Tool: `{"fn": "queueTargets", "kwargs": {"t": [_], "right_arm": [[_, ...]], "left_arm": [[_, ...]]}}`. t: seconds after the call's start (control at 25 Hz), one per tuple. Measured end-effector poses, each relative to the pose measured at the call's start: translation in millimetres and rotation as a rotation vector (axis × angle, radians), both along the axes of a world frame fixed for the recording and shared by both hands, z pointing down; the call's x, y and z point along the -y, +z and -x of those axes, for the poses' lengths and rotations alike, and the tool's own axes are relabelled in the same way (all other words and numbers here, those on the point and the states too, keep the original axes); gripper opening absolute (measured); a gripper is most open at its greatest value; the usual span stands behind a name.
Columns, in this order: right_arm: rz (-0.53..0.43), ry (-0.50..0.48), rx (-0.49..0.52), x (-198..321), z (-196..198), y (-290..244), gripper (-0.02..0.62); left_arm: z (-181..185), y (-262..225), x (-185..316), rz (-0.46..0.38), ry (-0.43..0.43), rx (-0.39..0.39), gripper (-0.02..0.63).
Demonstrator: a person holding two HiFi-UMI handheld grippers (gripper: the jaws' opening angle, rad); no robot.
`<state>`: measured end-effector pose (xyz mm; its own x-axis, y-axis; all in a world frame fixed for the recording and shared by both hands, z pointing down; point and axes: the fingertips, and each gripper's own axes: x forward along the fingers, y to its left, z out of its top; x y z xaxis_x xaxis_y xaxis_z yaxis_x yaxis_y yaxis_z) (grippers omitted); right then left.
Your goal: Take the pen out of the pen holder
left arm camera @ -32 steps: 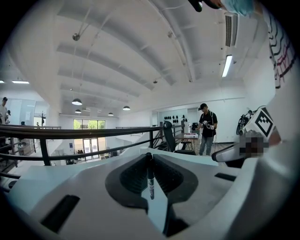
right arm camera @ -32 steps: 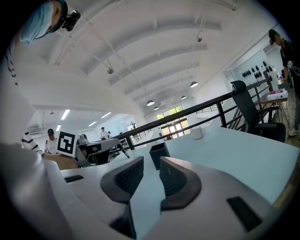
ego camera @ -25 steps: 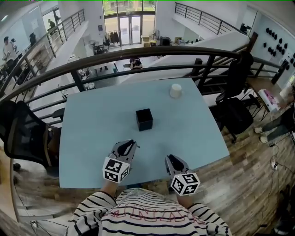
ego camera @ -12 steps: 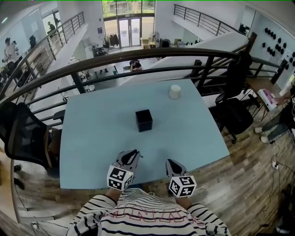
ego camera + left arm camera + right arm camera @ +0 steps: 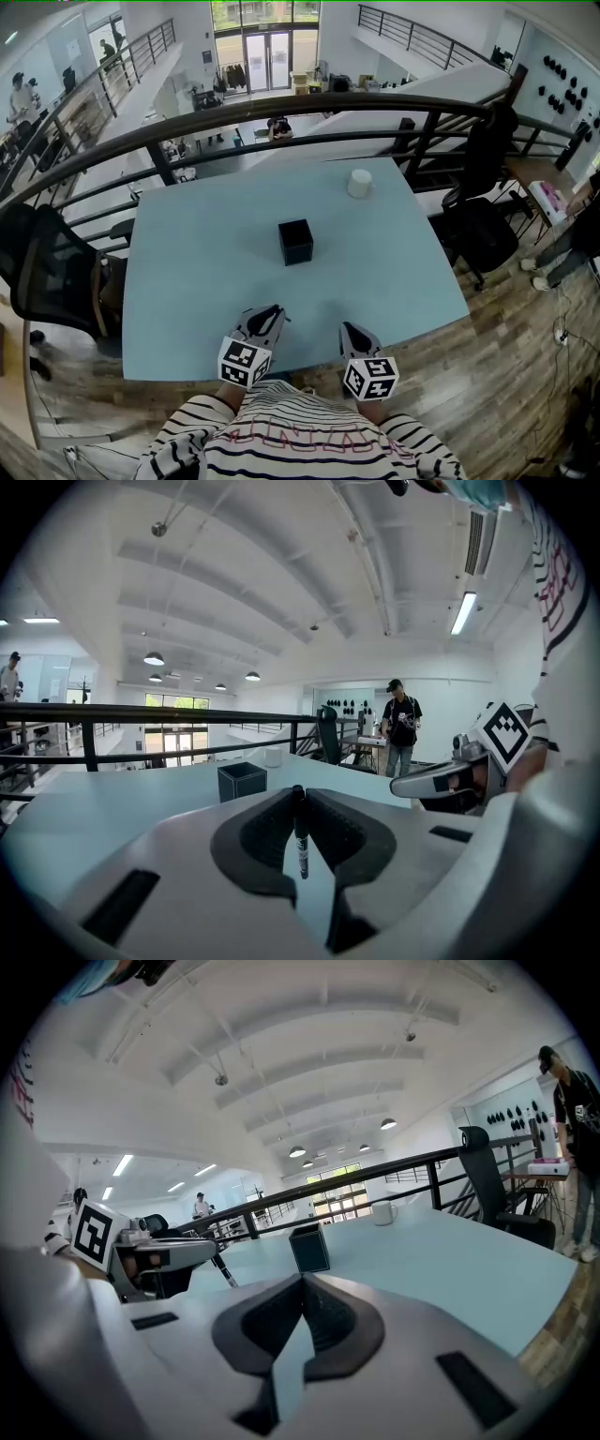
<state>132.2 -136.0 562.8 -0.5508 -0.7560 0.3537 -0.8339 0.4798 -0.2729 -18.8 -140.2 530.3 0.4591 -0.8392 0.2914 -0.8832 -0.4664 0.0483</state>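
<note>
While you hold both grippers low over the near edge of the tabletop (image 5: 197, 272), your left gripper (image 5: 300, 794) has its jaws clenched on the pen (image 5: 301, 841). It is a slim black pen with a pale printed band. Its upper end is pinched right at the jaw tips, and the barrel hangs down below them. From the right gripper view the pen slants down from those tips toward the tabletop; you cannot tell whether its lower end touches the surface.

Right gripper (image 5: 302, 1279): jaws pressed together, pads meeting, nothing between them. It sits just beside the left gripper, on its right, and both point the same way across the tabletop.

Pen holder (image 5: 295, 242): a small black square box with an open top, upright. It stands ahead of both sets of jaws and well apart from them. From the left jaws it lies ahead and a little to the left. From the right jaws it lies almost dead ahead. The pen is clear of it, out at the left jaws.

White cup (image 5: 359, 184): beyond the holder and off to the right of both jaws, near the far edge of the tabletop.

A dark railing (image 5: 309, 105) runs past the far edge, and a black chair (image 5: 473, 239) stands off to the right of the right jaws.
</note>
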Motion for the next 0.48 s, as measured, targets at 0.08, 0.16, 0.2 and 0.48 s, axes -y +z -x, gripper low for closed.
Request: {"fn": "queueTargets", "kwargs": {"t": [0.08,0.16,0.2,0.48], "right_arm": [[0.000,0.000,0.002,2,1,-1,0.028],[0.003,0.000,0.005,4,0,-1,0.028],[0.004,0.000,0.007,5,-1,-1,0.028],[0.000,-0.002,-0.002,12,-2,1,0.028]], "left_arm": [[1,-1,1,0.003,-0.003,-0.008,0.060],[1,-1,3,0.004,-0.006,-0.012,0.060],[0,-1,4,0.004,-0.006,-0.012,0.060],[-2,-2,11,-0.007,-0.004,-0.003,0.060]]}}
